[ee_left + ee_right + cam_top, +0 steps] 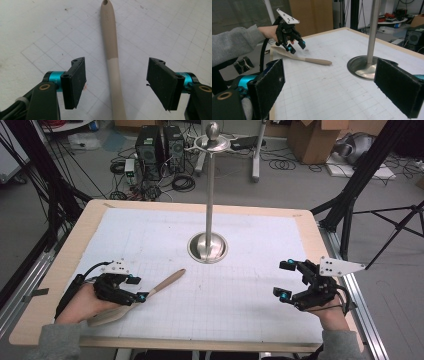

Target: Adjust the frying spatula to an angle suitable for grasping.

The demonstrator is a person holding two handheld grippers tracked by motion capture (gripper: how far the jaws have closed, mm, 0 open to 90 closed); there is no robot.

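**Around the Table**

A steel stand (208, 245) rises from its round base on the white gridded mat (250, 285), topped by a ball. Behind the wooden table (70, 255), computer towers (159, 145), coiled cables and cardboard boxes (320, 137) crowd the floor.

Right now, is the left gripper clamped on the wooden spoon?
No, the left gripper stands open, its pads clear of the spoon handle lying between them on the table.

You find no text, label, brand, number or sign to read anywhere here, on the table or beyond it.
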